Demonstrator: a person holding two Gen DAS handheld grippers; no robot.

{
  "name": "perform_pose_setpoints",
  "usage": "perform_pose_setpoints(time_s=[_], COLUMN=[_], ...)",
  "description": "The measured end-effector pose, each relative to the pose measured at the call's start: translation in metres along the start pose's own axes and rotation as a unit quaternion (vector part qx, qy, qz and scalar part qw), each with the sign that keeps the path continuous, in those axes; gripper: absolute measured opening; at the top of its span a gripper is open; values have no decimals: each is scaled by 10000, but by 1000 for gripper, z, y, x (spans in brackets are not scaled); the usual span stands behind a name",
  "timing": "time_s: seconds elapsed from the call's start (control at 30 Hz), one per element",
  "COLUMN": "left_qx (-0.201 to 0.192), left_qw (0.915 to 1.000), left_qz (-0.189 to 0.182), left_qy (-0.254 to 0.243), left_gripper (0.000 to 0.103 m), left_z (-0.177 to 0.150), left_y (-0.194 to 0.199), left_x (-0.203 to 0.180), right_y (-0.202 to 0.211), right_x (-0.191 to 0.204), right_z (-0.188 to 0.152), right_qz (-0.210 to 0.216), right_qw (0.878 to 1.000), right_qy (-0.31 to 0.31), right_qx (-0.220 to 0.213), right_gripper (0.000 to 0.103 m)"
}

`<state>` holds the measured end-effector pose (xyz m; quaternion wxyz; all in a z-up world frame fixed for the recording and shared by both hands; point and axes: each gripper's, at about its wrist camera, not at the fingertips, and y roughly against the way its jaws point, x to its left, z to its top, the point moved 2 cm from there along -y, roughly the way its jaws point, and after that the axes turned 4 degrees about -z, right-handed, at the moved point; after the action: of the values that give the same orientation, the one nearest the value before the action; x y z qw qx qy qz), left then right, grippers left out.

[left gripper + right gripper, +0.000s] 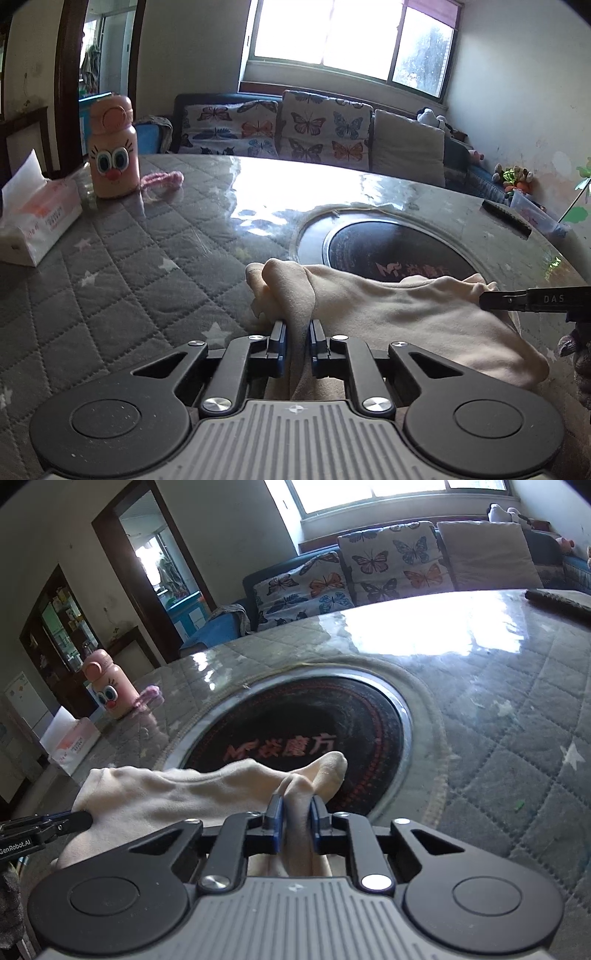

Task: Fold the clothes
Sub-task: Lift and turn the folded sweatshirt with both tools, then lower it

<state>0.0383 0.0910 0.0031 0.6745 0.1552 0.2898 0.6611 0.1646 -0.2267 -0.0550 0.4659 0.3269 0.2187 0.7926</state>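
While both grippers pinch the cream garment [413, 314], it lies bunched on the desk [147, 266] near the dark round hob plate [306, 731]. Left gripper [297, 332] has its jaws clenched on one corner, right gripper [295, 810] on the opposite one. Step: grasp is made, approx. ready to lift. Next move probably needs both hands to rise together and spread the cloth flat w/o slipping.

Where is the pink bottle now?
In both views the pink bottle stands at the table's far left, between the tissue box and a pink cord.
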Motion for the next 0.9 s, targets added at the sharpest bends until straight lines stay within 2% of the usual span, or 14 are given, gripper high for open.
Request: perform_pose_setpoints(time_s=[0.23, 0.4, 0.63, 0.9], left_qx=[-234, -479, -758, -714], left_qw=[9992, 9964, 9875, 9781], left_qz=[237, 549, 1167, 1632], left_qy=[229, 443, 744, 1081], left_gripper=[13, 13, 13, 14], left_z=[0, 2, 8, 2], left_y=[23, 49, 83, 93], left_x=[32, 66, 119, 165], right_y=[-7, -23, -62, -101], right_x=[34, 84, 166, 231], right_z=[16, 31, 50, 58], right_qz=[242, 560, 1103, 1450], right_qw=[9992, 9963, 9881, 9793], right_qy=[314, 654, 1074, 1397], right_qx=[-60, -43, 31, 180], right_gripper=[7, 7, 7, 7])
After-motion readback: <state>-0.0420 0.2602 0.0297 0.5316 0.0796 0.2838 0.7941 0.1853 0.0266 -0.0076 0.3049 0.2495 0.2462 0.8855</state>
